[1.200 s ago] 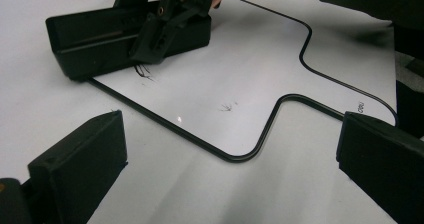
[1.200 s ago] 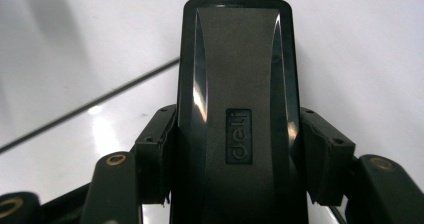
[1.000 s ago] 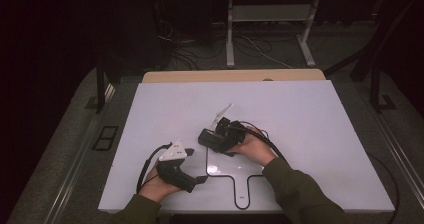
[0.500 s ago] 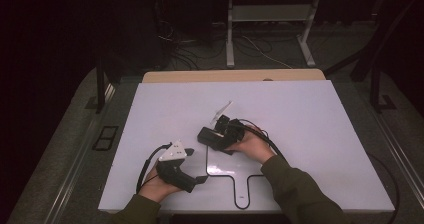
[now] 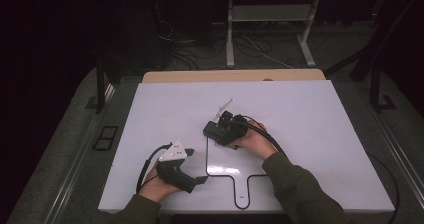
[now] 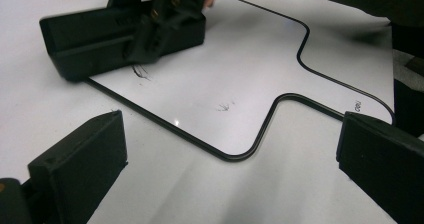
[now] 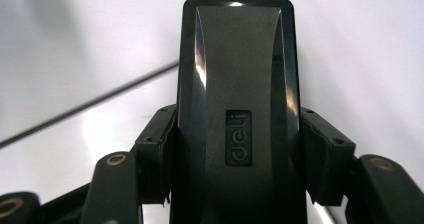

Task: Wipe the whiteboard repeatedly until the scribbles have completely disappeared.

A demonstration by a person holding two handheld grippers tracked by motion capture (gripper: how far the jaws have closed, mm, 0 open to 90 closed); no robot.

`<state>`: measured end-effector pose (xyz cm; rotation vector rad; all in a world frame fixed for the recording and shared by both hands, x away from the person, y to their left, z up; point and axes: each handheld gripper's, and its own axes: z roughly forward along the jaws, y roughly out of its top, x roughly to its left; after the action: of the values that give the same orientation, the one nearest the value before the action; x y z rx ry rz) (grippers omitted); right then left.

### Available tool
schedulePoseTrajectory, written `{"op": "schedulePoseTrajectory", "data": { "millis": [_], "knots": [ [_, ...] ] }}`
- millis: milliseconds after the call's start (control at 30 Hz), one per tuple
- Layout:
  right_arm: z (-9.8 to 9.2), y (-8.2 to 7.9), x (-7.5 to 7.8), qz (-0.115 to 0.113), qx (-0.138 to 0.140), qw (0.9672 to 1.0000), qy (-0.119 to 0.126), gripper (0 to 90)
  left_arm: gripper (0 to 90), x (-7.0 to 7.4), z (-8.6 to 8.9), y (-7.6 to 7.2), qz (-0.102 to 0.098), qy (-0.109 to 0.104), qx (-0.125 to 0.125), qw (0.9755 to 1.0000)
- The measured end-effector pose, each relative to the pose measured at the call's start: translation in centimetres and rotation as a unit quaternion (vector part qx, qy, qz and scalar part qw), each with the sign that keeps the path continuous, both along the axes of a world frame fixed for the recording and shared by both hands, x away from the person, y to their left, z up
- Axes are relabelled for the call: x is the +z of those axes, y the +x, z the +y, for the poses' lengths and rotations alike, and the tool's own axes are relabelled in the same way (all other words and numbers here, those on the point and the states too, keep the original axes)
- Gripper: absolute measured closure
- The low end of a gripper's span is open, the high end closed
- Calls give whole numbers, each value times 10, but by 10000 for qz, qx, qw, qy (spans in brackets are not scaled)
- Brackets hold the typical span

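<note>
A small white paddle-shaped board (image 5: 235,161) with a thin black rim lies flat on the table. My right gripper (image 5: 220,132) is shut on a black "deli" eraser (image 5: 212,130) at the board's far left corner. In the right gripper view the eraser (image 7: 237,84) sits upright between the two pads of the right gripper (image 7: 237,159). My left gripper (image 5: 196,167) stands open beside the board's near left corner, holding nothing. In the left gripper view the eraser (image 6: 100,39) rests on the board (image 6: 250,59), and faint ink scribbles (image 6: 224,106) remain ahead of the open left gripper (image 6: 227,184).
A large white tabletop (image 5: 310,114) carries the board, with a wooden strip (image 5: 230,76) along its far edge. Cables trail from both grippers. Stand legs (image 5: 230,39) and floor cables lie beyond the table in the dark.
My right gripper has slid the eraser a little toward the far side of the board's corner. The left gripper has stayed where it was.
</note>
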<state>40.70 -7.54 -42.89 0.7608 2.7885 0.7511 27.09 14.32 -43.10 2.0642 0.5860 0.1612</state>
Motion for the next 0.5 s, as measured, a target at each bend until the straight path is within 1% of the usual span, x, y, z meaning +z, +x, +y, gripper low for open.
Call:
{"op": "schedulePoseTrajectory", "data": {
  "millis": [67,100,133,233,333,400,433,500],
  "knots": [
    [-1,0,0,17,14,10000,-10,387,0,0,0,0,-1,-1,-10,10000],
    [1,-1,0,67,77,9999,-3,387,0,0,0,0,0,7,-11,10000],
    [3,-4,1,115,215,9997,-7,387,0,0,-1,0,1,4,-9,10000],
    [10,-13,1,126,438,9990,-35,387,0,0,-1,0,0,4,-8,10000],
    [13,-16,1,186,537,9984,43,387,0,0,-1,0,-4,12,-11,10000],
    [13,-15,0,166,594,9981,53,387,0,0,-1,0,-2,12,-10,10000],
    [13,-13,0,141,547,9984,69,387,0,0,-1,0,-1,7,-8,10000],
    [10,-6,-1,105,343,9993,84,387,0,0,0,0,-5,3,-13,10000]
  ]
}}
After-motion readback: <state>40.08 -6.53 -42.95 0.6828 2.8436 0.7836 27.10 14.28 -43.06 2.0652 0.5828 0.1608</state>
